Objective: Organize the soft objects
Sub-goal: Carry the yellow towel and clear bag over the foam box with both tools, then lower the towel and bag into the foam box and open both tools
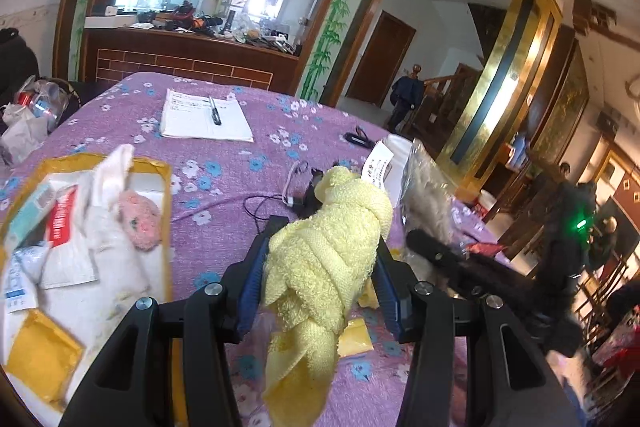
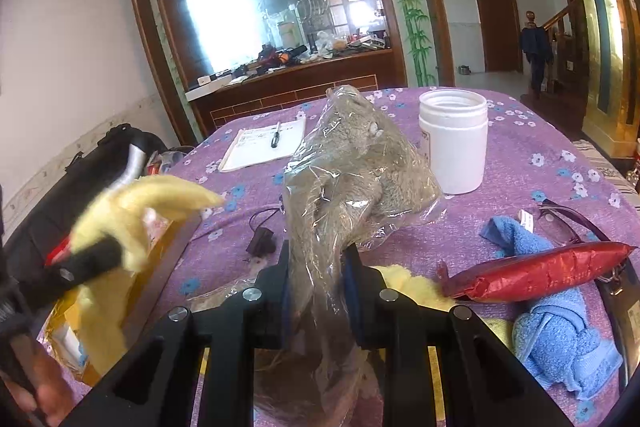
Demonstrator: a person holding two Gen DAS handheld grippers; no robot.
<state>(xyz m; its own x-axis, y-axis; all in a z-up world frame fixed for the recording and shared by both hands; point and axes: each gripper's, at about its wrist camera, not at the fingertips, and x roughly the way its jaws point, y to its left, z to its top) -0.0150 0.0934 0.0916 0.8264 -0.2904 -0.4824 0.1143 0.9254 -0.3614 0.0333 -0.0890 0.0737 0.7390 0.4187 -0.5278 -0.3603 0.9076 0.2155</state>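
I am holding two soft things at once, so the sorting is, by my reckoning, somewhere in the middle. In my left tongs (image 1: 320, 263) I am gripping a knotted pale-yellow terry towel (image 1: 328, 247); the blue-padded jaws are pressed into its sides and its loose tail is hanging below them. In my right tongs (image 2: 318, 287) I am pinching a grey-brown plush toy sealed in a clear plastic bag (image 2: 352, 167), the jaws closed down narrow on its lower end while the rest is standing up ahead of them.

To the left of the left tongs, a yellow padded envelope (image 1: 152, 167) is lying open on the purple flowered cloth of the surface (image 1: 224, 171), and a white plush rabbit with a pink face (image 1: 116, 211) is already resting on it among paper packets. I am judging that as the collecting place, though I cannot be sure.

Still waiting near the right tongs are a rolled blue terry towel (image 2: 560, 339), a red foil packet (image 2: 536, 275) lying across it, and a scrap of yellow fleece (image 2: 412, 287) just beside the right jaw. A white plastic jar (image 2: 454, 143) is standing behind the bagged toy.
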